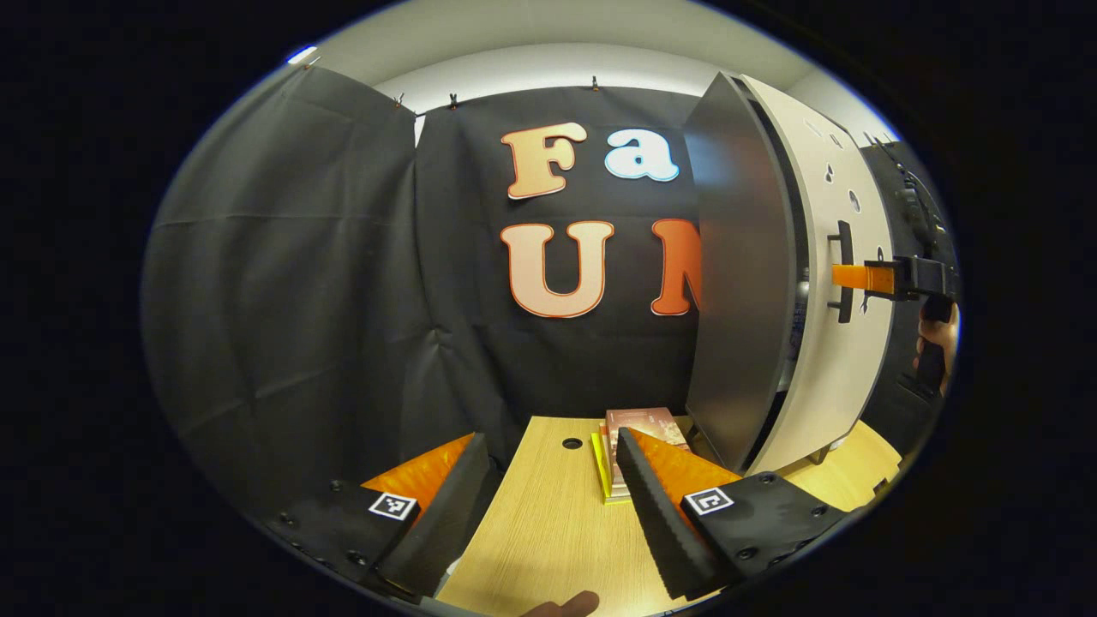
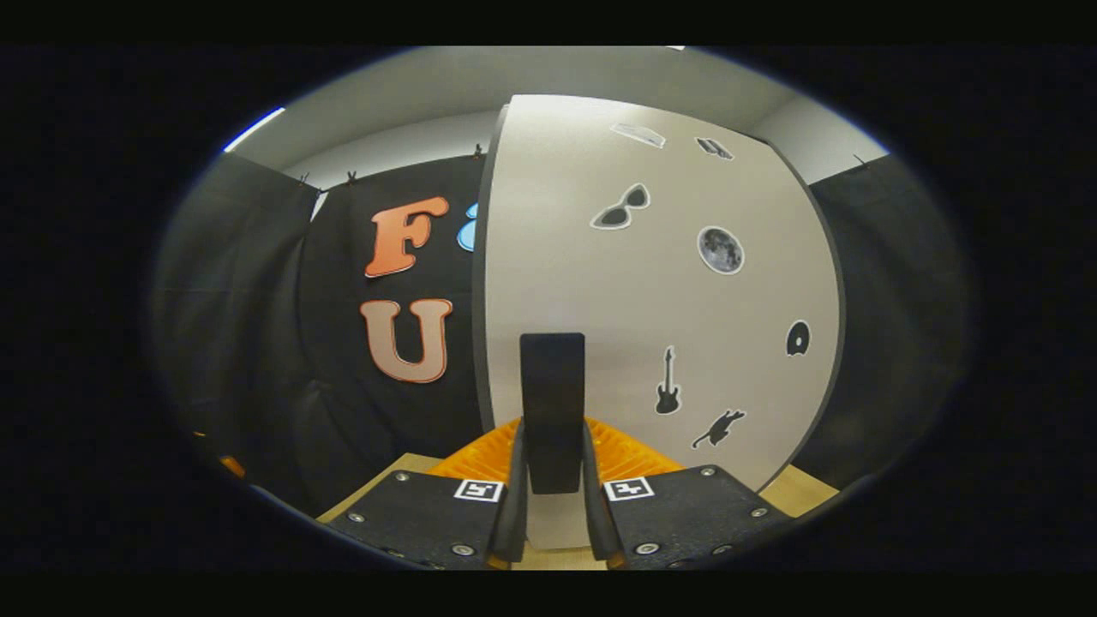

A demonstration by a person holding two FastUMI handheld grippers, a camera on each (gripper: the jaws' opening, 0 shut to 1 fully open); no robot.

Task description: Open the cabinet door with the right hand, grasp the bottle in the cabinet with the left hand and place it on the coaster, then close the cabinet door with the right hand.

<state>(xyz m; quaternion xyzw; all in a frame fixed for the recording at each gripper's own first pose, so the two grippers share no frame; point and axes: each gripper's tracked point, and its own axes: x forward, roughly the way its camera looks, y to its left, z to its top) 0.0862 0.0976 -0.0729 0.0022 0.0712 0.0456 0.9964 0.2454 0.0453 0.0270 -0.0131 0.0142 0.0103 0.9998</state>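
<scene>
Left gripper [image 1: 548,506] lower centre, fingers apart over wood tabletop [image 1: 548,531]; books [image 1: 638,428] just beyond. Right gripper [image 2: 553,506] fingers clamped on handle [image 2: 553,403] of cabinet door [image 2: 651,300], ajar at right. Cabinet interior dark; bottle indiscernible.

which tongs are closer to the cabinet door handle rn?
Right. The right tongs are clamped on the door handle of the cabinet door. The left tongs hang open over the table, off to the cabinet's side.
</scene>
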